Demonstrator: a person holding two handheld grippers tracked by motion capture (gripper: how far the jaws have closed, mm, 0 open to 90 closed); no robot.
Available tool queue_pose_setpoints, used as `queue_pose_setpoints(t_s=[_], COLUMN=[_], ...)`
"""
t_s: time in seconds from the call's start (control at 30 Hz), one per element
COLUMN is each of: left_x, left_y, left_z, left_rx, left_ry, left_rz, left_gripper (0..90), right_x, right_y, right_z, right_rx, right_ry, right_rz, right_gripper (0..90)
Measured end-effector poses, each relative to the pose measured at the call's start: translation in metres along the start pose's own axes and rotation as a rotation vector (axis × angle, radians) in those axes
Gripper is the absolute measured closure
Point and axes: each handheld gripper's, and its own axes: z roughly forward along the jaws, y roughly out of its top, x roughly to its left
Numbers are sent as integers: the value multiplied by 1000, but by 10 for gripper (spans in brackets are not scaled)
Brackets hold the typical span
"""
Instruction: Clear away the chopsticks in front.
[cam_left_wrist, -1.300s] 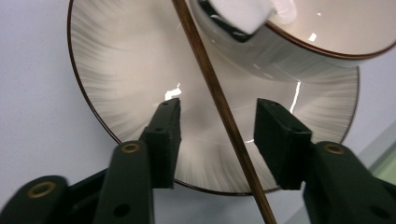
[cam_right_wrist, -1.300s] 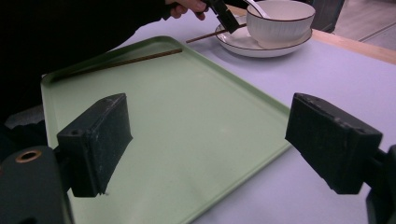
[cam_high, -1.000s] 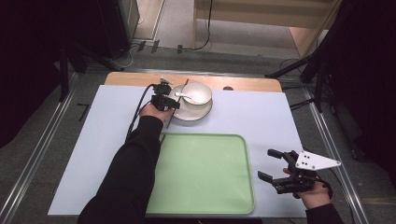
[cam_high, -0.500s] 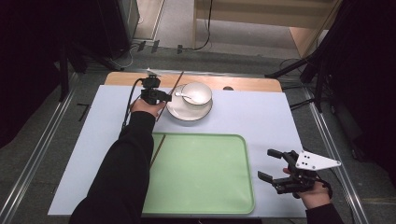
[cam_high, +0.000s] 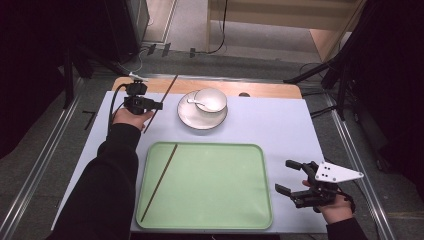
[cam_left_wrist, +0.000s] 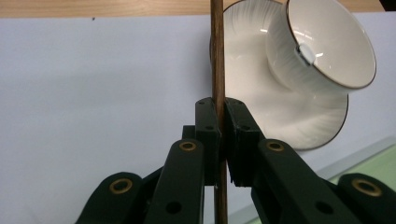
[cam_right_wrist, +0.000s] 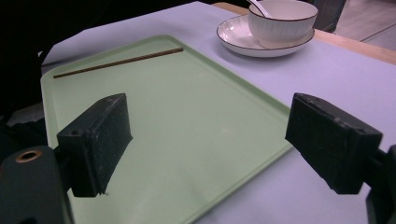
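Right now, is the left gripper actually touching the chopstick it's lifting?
Touching. In the left gripper view, the left gripper has both jaws pressed flat against the chopstick, with no gap on either side.

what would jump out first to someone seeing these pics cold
The big pale green tray in the middle of the table, with a single brown chopstick lying along its left side. Beyond it a white bowl with a spoon sits on a saucer, and just left of that the left gripper is shut on a second chopstick. The right gripper hangs open off the tray's right edge.
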Motion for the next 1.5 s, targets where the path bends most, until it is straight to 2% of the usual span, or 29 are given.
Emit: queue_pose_setpoints(t_s=[0.07, 0.23, 0.33, 0.47, 0.57, 0.67, 0.87, 0.93, 1.03, 1.37, 1.5], left_x=[3, 9, 9, 13, 13, 9, 2, -3, -15, -38, -46], left_y=[-7, -29, -44, -63, -76, -87, -104, -110, -120, -141, -149], left_z=[-5, -20, -27, -33, -37, -37, -45, -47, -47, -53, -53], left_rx=[11, 5, 14, 15, 14, 24, 25, 26, 40, 48, 49], left_ry=[11, 1, 20, 3, -10, 12, -38, -38, -13, -75, -81], left_rz=[12, 10, 41, 15, 13, 38, 25, 27, 63, 47, 46], left_gripper=[854, 854, 856, 856, 855, 856, 856, 856, 856, 855, 855], right_x=[0, -1, 0, -1, -1, -1, 1, 1, 1, 3, 3], right_y=[0, 1, 1, 1, 1, 1, 1, 1, 1, 1, 1], right_z=[0, 1, 1, 2, 2, 2, 2, 2, 2, 3, 3], right_rx=[0, 0, 1, 4, 6, 7, 8, 8, 6, 10, 11], right_ry=[-4, -10, -10, -11, -12, -11, -6, -6, -3, 4, 5], right_rz=[0, 2, 4, 2, 4, 5, -1, -1, -6, -10, -9], right_gripper=[148, 148, 148, 148, 148, 148, 148, 148, 148, 148, 148])
